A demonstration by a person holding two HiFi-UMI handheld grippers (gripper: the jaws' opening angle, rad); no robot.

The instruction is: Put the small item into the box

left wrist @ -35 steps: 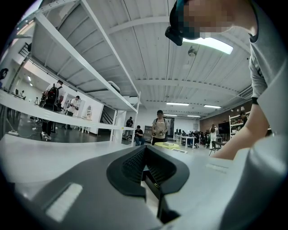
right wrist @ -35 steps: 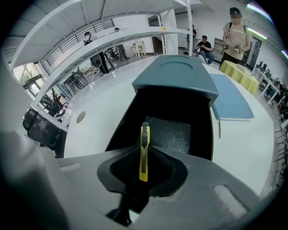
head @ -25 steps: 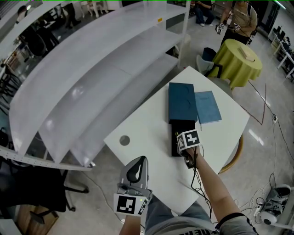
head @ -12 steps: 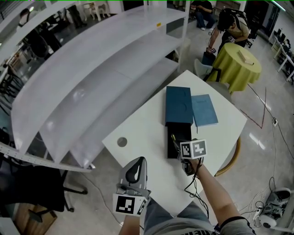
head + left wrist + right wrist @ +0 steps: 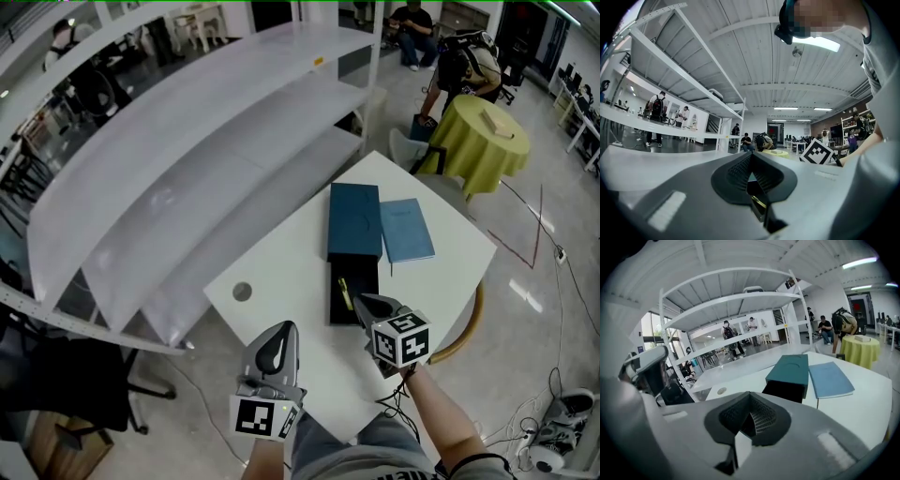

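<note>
The small item (image 5: 344, 293), a slim yellowish piece, lies inside the black drawer (image 5: 363, 279) pulled out of the teal box (image 5: 354, 217) near the middle of the white counter (image 5: 291, 267). A blue notebook (image 5: 406, 230) lies just beside the box, toward the counter's right corner, and 1 grey disc (image 5: 242, 292) sits near its left corner. The right tongs (image 5: 364, 302) hover by the drawer's near end, closed on nothing. The left tongs (image 5: 286, 328), at the counter's near edge, are also closed and empty.
</note>
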